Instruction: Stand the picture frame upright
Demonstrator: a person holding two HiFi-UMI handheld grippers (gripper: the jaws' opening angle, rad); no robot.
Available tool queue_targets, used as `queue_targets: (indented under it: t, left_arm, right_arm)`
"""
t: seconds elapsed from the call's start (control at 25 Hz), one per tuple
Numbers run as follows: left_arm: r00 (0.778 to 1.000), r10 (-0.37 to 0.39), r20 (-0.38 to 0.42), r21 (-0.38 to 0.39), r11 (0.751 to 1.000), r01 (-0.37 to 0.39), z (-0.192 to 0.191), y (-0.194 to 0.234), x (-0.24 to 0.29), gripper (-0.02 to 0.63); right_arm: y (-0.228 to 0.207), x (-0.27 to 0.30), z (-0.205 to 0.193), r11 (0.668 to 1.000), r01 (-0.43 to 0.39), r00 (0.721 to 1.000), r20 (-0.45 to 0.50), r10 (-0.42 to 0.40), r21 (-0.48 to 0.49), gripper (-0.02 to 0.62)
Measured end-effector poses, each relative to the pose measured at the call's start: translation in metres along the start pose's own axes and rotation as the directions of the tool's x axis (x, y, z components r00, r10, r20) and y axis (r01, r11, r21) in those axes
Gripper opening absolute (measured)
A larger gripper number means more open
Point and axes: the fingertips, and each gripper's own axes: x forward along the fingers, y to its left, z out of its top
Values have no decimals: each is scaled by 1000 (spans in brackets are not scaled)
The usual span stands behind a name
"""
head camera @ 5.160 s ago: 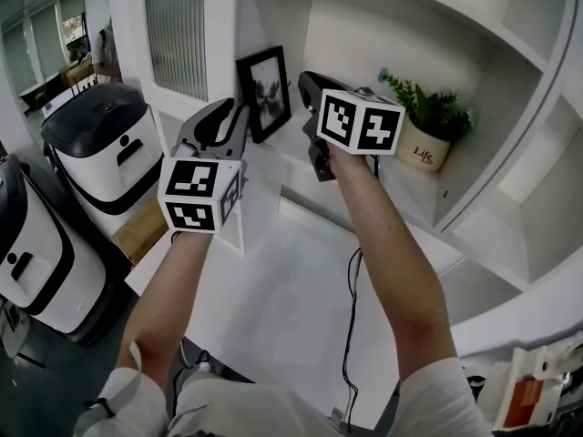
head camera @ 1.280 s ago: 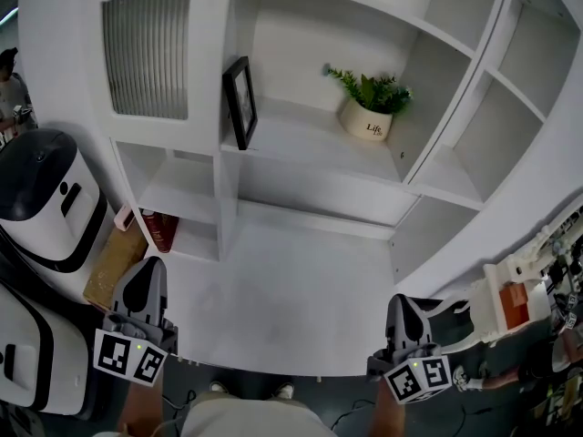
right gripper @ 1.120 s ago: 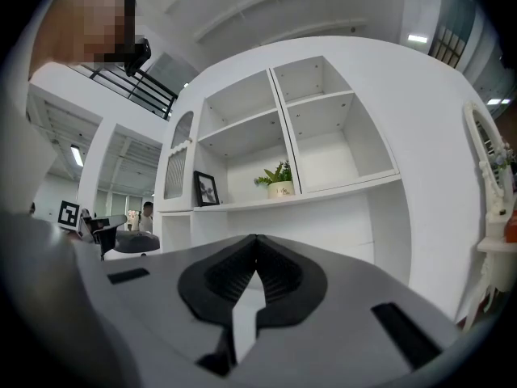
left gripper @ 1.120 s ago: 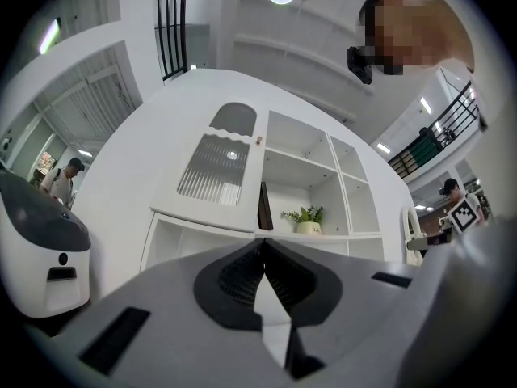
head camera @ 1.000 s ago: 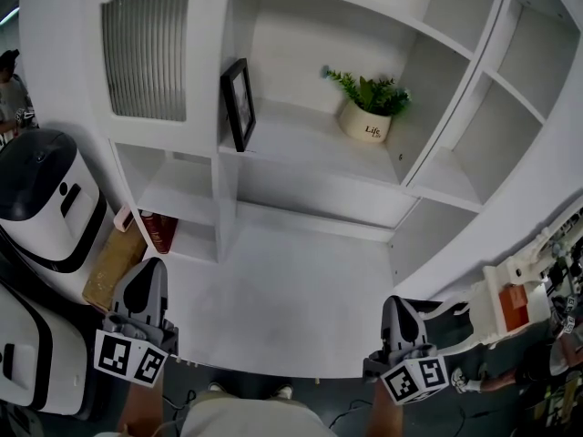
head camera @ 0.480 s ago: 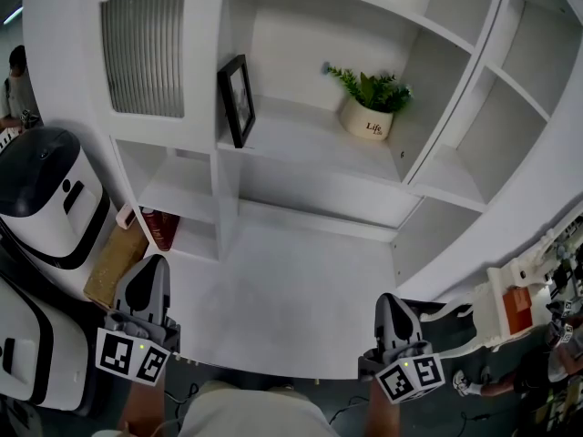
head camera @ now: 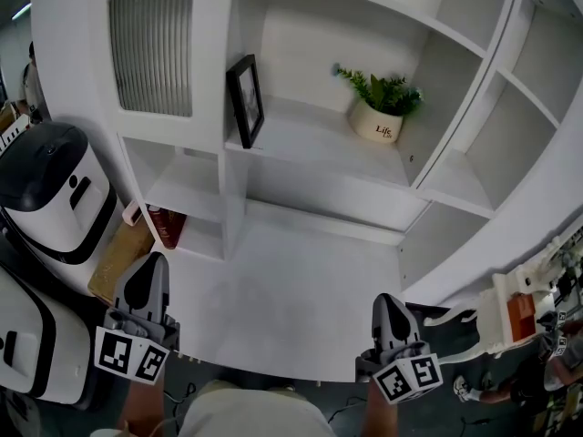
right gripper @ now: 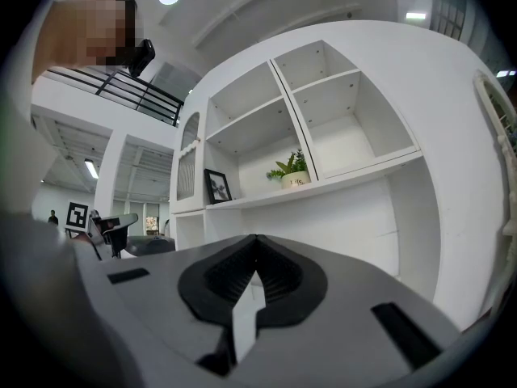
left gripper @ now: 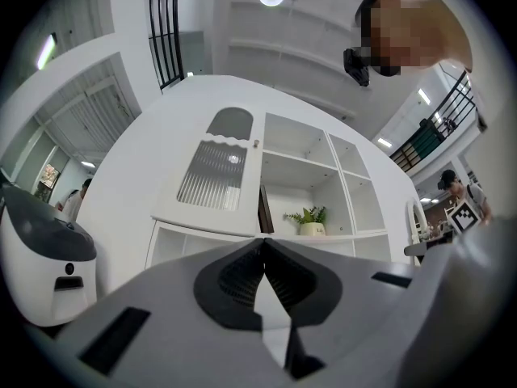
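Note:
The black picture frame [head camera: 246, 100] stands upright at the left end of a shelf in the white cabinet [head camera: 319, 144], leaning against the side wall; it also shows as a dark frame [right gripper: 216, 186] in the right gripper view and as a thin edge [left gripper: 264, 210] in the left gripper view. My left gripper [head camera: 146, 279] is low at the left, by the front edge of the white counter [head camera: 291, 289], shut and holding nothing. My right gripper [head camera: 386, 308] is low at the right, also shut and holding nothing. Both are far from the frame.
A potted plant [head camera: 383, 107] sits on the same shelf, right of the frame. Red books [head camera: 167, 226] lie in a lower left cubby. White robot-like machines [head camera: 50, 189] stand on the floor at the left. A white device [head camera: 510, 312] with cables is at the right.
Both grippers stay low at the counter's front edge, shut. The head view has shifted slightly, so the cabinet sits a little further right in the picture. The frame has not moved.

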Motion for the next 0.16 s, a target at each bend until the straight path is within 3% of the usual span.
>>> queue_targets:
  t: [0.16]
  left_arm:
    - [1000,1,-2,-2,1000,-1,-2,2,-1,17]
  right_arm:
    - [0,2,-2,1000,-1,1000,-3,1,4,8]
